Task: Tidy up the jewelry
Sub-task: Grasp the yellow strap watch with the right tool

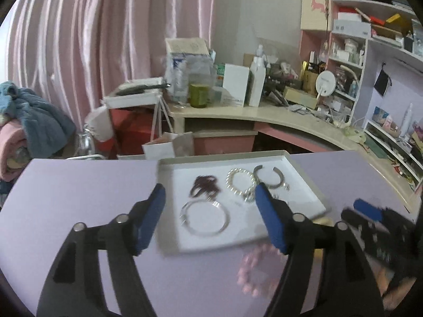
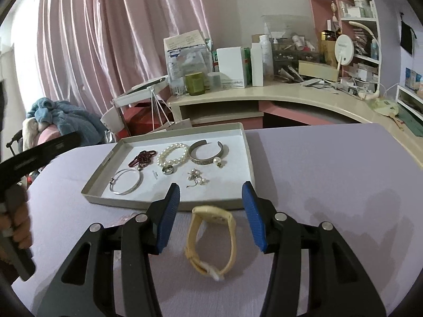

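Lilac table (image 2: 330,158): yellow watch (image 2: 211,240) lengthwise toward tray (image 2: 164,203).

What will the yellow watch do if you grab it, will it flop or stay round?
The yellow watch would probably keep most of its loop: the strap stands up curved on the purple table by itself. It looks soft and rubbery, so it should squash a little rather than break. It seems light, and probably won't slip from the right hand-held gripper.
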`<state>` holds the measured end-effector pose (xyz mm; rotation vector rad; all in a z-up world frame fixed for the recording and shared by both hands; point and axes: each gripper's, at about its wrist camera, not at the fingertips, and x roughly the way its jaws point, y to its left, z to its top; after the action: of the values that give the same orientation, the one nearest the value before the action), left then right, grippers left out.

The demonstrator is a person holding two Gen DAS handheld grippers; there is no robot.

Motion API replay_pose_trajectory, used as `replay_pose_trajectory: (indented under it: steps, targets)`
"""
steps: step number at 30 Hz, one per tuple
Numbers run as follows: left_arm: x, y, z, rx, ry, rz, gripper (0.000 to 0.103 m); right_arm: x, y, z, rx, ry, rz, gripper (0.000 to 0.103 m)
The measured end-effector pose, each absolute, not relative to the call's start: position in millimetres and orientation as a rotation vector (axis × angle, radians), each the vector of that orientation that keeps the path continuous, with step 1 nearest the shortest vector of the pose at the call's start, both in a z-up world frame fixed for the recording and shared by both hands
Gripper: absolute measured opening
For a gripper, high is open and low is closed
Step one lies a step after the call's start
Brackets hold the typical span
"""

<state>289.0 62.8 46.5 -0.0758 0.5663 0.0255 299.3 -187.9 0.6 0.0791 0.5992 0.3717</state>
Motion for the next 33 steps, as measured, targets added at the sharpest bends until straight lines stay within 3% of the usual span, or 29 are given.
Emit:
replay_pose_trajectory:
  steps: [5,12,33]
  targets:
    - [225.8,73.2,49.9,-0.061,0.527,0.046,0.089,275.1,-191.0,1.6,0.044,0.612,0.352,0.056]
    - [169.3,79.5,45.7,-0.055,0.518,0.078,0.098,249.1,-197.8,-1.0,0.019,0.628,0.324,0.062]
    - [145.0,107.2,24.0,-0.139,0.557,0.129,0.100,259.2,-177.4,-26.6,-0.020,0.735,0.323,0.069]
